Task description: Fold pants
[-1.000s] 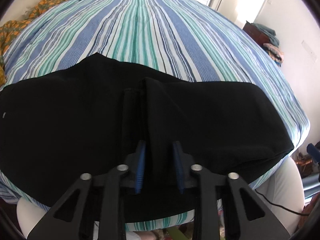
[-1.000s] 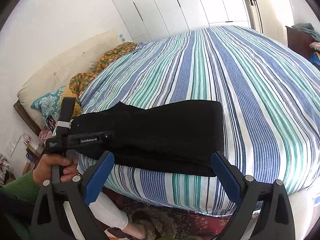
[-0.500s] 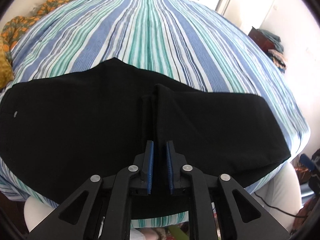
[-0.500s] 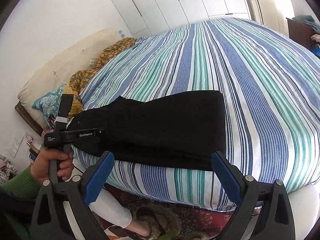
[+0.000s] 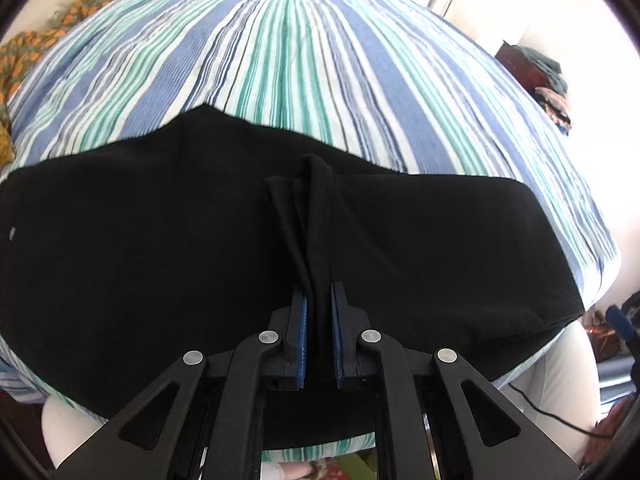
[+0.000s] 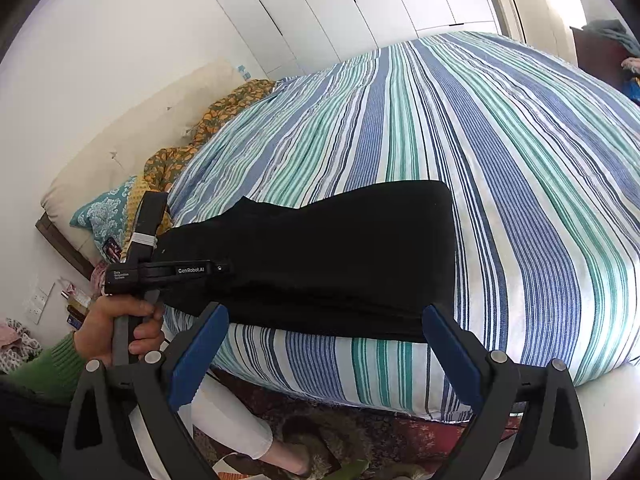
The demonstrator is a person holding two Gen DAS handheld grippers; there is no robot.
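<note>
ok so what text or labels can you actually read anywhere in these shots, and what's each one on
"GenRobot.AI": white print on the side of the left gripper, seen from the right wrist view.
Small white print on the rear block of that gripper: three short lines, too small to read.
Small pale tag on the black pants: too small to read.
Packets on the floor by the bed: blurred, unreadable.
</note>
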